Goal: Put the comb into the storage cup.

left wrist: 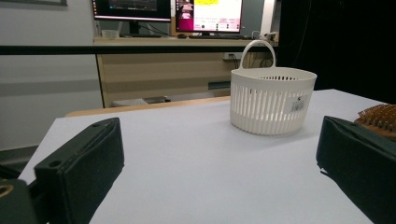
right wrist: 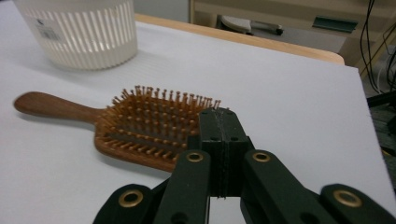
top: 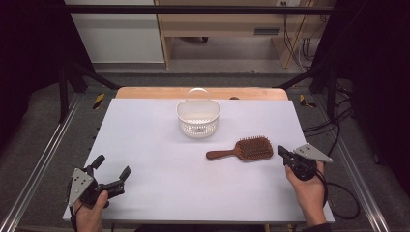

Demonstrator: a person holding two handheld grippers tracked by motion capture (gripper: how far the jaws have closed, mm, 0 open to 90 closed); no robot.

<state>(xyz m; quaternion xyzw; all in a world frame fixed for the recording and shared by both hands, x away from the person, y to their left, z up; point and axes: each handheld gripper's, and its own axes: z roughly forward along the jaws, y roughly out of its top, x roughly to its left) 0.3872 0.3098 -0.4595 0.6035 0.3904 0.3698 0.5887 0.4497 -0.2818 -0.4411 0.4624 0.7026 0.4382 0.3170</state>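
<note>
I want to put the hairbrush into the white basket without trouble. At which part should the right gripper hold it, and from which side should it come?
Probably best at the edges of the paddle head of the hairbrush, which lies bristles up with the head toward the right gripper. That gripper sits just beside the head with its jaws pressed together, so it must open first. Coming from the right, it could pinch the flat wooden head across its thickness. The narrow handle points away, toward the left.

This looks like a lab or research workroom. Ahead of the left gripper [left wrist: 205,186], beyond the white table [left wrist: 187,154], lit monitors [left wrist: 168,9] stand on a plywood bench [left wrist: 159,70]. A dark metal frame [top: 193,9] surrounds the table, and loose cables [top: 297,48] hang past it.
</note>
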